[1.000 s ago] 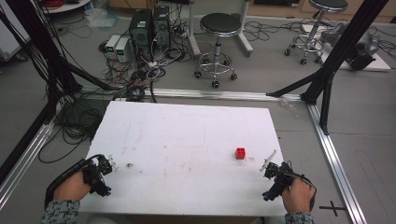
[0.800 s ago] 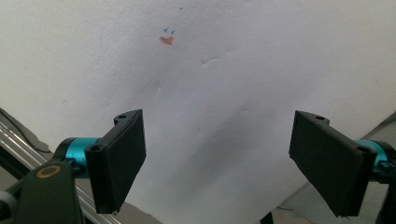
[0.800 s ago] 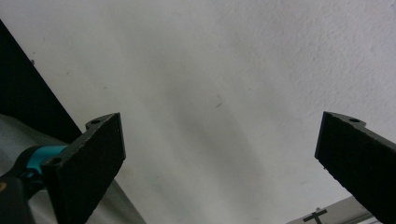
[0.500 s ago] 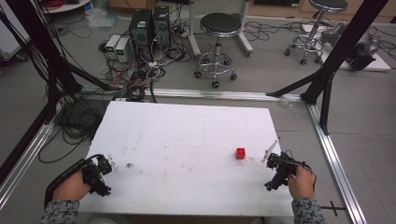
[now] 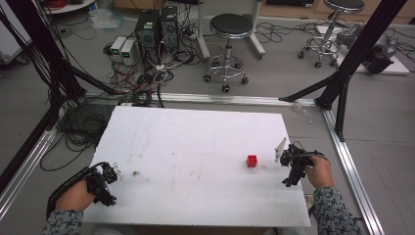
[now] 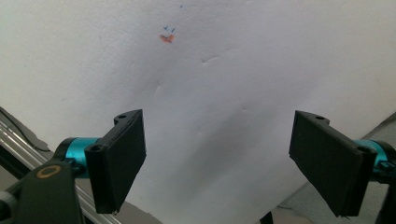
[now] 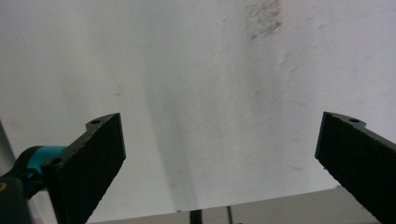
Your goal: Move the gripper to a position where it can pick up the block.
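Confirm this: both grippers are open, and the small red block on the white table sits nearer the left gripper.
Wrong on one point. In the high view the red block sits nearer the right gripper, far from the left gripper. Both are open, and the block is on the white table.

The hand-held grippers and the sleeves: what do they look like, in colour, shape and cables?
Each hand-held gripper, left and right, has two flat black rectangular jaws with small screw holes, on teal metal cylinders. The left also shows a brass-coloured ring on its black body. From above both look black, and a black cable loops from the left one. The person wears sleeves in a grey and white speckled pattern.
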Demonstrator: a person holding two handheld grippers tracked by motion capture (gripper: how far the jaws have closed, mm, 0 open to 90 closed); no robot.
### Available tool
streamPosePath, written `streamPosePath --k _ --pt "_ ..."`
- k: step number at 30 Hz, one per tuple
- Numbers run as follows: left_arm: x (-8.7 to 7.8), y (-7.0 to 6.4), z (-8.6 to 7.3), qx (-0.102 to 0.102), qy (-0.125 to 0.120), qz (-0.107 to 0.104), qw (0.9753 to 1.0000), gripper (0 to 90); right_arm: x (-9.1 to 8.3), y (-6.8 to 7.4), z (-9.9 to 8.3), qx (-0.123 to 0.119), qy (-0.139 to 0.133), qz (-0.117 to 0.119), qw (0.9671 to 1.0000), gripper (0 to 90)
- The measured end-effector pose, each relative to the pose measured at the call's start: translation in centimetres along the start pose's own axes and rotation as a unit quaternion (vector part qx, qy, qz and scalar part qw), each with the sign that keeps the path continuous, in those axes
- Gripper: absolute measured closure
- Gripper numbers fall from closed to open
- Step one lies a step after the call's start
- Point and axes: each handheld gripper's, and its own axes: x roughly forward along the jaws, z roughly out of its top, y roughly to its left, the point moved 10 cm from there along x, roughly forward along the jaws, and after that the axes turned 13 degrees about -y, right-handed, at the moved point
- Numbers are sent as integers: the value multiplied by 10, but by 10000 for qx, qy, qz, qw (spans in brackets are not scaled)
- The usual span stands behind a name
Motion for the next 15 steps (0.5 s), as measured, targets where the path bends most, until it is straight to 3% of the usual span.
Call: streamPosePath --k 6,15 --pt "0 1 -1 -17 15 6 10000 190 -10 -16 12 -175 2 -16 9998 8" --pt "-1 1 -1 -28 3 13 10000 190 -24 -37 48 -512 -134 -59 9986 8"
